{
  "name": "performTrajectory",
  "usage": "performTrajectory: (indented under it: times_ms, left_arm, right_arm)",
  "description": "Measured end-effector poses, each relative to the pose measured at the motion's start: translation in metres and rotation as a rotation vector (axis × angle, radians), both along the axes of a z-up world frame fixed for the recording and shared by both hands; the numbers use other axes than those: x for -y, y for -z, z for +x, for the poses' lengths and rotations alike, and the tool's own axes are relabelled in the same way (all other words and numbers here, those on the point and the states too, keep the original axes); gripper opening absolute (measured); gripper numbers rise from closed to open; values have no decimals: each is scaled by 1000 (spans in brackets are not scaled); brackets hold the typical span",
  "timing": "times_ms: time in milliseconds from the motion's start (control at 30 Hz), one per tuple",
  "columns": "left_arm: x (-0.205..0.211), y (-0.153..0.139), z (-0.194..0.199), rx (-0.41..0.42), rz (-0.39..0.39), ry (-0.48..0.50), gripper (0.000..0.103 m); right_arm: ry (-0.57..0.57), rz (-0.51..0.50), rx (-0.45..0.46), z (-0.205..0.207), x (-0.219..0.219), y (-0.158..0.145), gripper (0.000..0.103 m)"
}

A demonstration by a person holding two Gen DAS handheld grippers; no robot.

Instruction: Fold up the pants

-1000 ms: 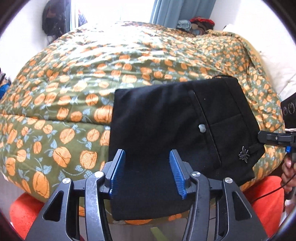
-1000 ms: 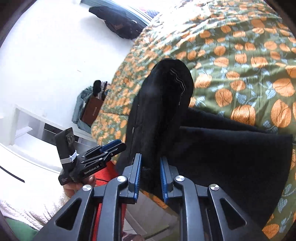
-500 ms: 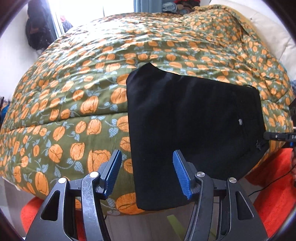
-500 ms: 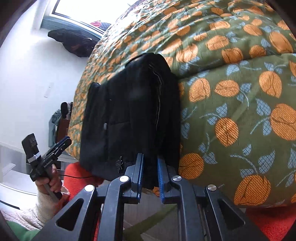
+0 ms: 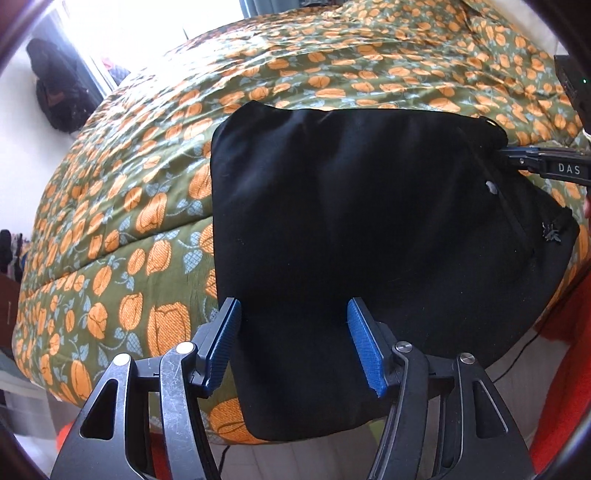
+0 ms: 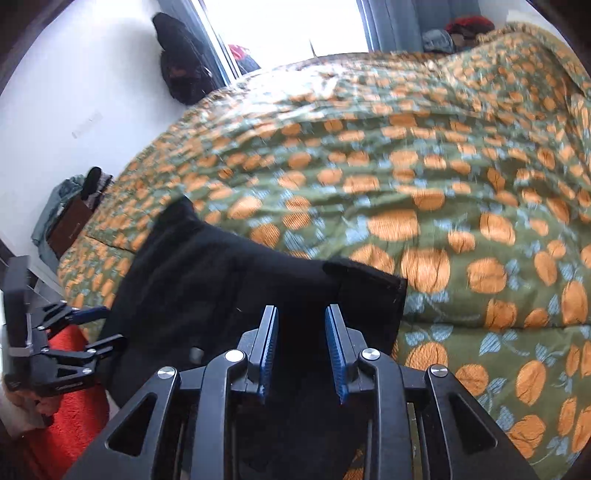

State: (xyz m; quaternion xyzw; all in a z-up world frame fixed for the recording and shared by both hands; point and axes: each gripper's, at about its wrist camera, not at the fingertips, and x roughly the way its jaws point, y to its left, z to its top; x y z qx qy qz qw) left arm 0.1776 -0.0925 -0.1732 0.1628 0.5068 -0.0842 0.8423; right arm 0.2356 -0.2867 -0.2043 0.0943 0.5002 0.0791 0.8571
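Left wrist view: black pants (image 5: 362, 236) lie folded into a compact slab on the bed (image 5: 155, 206), near its front edge; lower corner overhangs the edge. Bed covered w/ green quilt, orange fruit print, surface rumpled and puffy. Left gripper (image 5: 293, 343) spread wide, blue pads either side of the pants' near part, fabric behind them, no grip seen. Right gripper (image 5: 509, 157) enters from the right side of frame, tip at the pants' far right corner; from this view cannot tell if it pinches cloth. Small white button (image 5: 491, 186) and dark emblem (image 5: 550, 234) on pants' right portion.

Right wrist view: right gripper (image 6: 301, 347) part-open, moderate gap, black fabric behind the pads, nothing clamped. Pants (image 6: 221, 280) spread ahead and left of it. Left gripper (image 6: 94, 328) at left frame edge, beside pants' left edge, fingers apart. View slightly blurred.

Room: white wall (image 6: 85, 92) on left, bright window (image 6: 284, 29) at back w/ blue curtain (image 6: 436, 18). Dark garment (image 6: 181, 70) hangs by window. Clothes pile (image 6: 458, 33) at bed's far end. Red-orange rug (image 6: 70, 428) on floor below bed edge.
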Motion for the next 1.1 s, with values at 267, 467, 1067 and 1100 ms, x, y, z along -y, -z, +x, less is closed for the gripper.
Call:
performTrajectory:
  times_ms: [267, 467, 1067, 1100]
  left_arm:
    - [-13, -21, -5, -17, -70, -61, 66]
    - [-12, -9, -5, -45, -42, -86, 66]
    - [-11, 0, -4, -57, -47, -102, 72]
    - [-12, 1, -4, -60, -52, -105, 72]
  right_arm:
    - [-31, -36, 123, -59, -14, -57, 26]
    - [-113, -72, 79, -109, -51, -49, 26]
    - [-73, -78, 52, -116, -57, -13, 27]
    - [-73, -74, 52, -116, -57, -13, 27]
